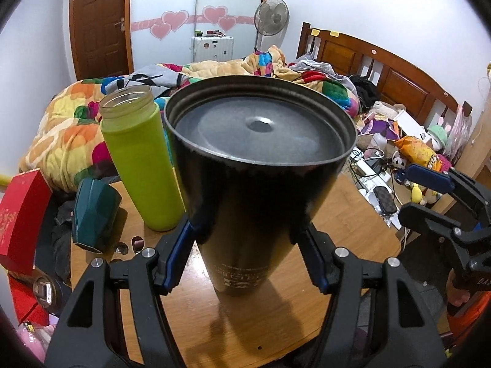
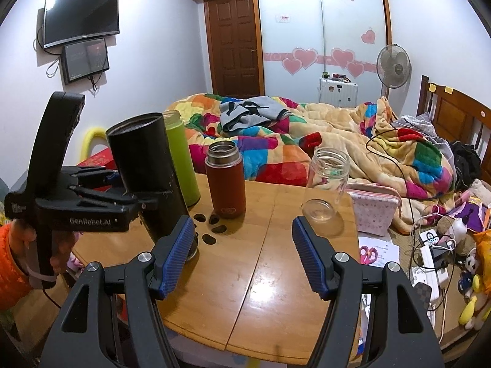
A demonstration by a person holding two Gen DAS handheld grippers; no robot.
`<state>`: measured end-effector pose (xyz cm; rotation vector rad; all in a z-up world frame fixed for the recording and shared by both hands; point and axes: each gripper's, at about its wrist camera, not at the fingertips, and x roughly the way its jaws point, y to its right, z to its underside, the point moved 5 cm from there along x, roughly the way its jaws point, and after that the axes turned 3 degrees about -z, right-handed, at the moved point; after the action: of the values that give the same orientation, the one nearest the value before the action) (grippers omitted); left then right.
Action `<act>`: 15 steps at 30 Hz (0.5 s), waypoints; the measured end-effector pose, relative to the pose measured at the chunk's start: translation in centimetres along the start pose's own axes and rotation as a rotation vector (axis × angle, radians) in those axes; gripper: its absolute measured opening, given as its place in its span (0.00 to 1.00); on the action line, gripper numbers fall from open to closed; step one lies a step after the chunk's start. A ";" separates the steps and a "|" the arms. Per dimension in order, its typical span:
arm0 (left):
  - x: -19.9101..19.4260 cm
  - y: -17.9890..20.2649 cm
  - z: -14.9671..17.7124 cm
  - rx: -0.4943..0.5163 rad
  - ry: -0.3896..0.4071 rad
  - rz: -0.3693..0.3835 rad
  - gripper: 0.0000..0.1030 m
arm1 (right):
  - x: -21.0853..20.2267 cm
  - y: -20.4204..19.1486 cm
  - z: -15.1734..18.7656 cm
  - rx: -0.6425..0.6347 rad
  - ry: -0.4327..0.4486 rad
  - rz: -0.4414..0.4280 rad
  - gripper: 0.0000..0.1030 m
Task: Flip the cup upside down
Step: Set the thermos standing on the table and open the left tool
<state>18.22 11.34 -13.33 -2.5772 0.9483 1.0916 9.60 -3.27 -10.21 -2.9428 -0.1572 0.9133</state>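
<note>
Left wrist: left tool (image 1: 245, 245) grips black cup (image 1: 245, 190), tilted.

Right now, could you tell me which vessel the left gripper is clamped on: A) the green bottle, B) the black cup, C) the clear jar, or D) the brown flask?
B: the left gripper has both blue pads pressed against the black cup, which stands on the wooden table; the other vessels stand free.

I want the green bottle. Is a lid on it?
No, the green bottle stands open on the table, its clear threaded mouth bare.
</note>
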 end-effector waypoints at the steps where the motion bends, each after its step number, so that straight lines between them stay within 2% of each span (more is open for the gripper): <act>1: 0.0 0.0 0.0 -0.002 0.001 0.001 0.63 | 0.0 -0.1 -0.1 0.001 0.001 -0.001 0.61; 8: -1.0 0.4 0.6 0.015 0.016 -0.009 0.64 | -0.2 -0.6 -0.6 -0.001 0.008 0.001 0.61; 11: -2.0 0.7 1.2 0.031 0.032 -0.029 0.72 | -0.5 -0.9 -1.0 -0.010 0.014 0.005 0.61; 15: -4.1 0.6 1.3 0.024 0.075 -0.043 0.73 | -1.3 -1.7 -1.5 -0.012 0.040 0.012 0.77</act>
<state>14.96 13.35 -11.35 -2.6225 0.9123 0.9727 9.24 -1.80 -8.15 -2.9745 -0.1435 0.8568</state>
